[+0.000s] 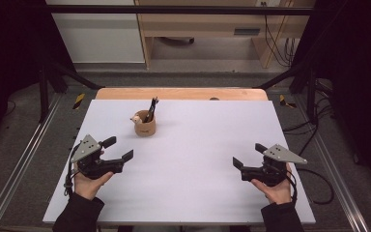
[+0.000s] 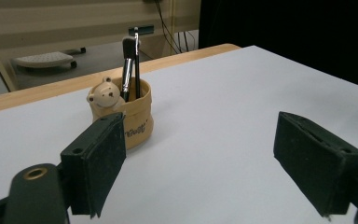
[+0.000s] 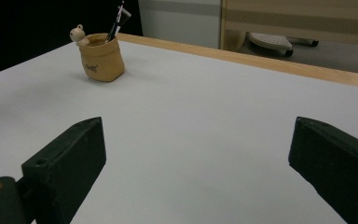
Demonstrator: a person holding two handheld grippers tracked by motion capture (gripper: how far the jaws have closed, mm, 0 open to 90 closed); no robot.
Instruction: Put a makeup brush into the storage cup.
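Observation:
A small tan pot (image 1: 145, 126) with a bear figure (image 1: 135, 118) on its rim stands on the white table top (image 1: 198, 193), left of centre toward the back. Two dark brushes (image 1: 150, 108) stick up out of it. My left gripper (image 1: 120, 148) sits near the table's left side, a short way in front of the pot, jaws open and empty. In the left gripper view the pot (image 2: 137, 123) stands just beyond the left jaw, brushes (image 2: 128, 70) upright. My right gripper (image 1: 248, 154) rests open and empty near the right side; its view has the pot (image 3: 101, 63) far off.
A wooden strip (image 1: 181, 93) runs along the table's back edge. Metal rails (image 1: 24, 154) flank the table on both sides, and cables (image 1: 314, 179) lie on the floor at the right. Desks and a white panel stand behind the table.

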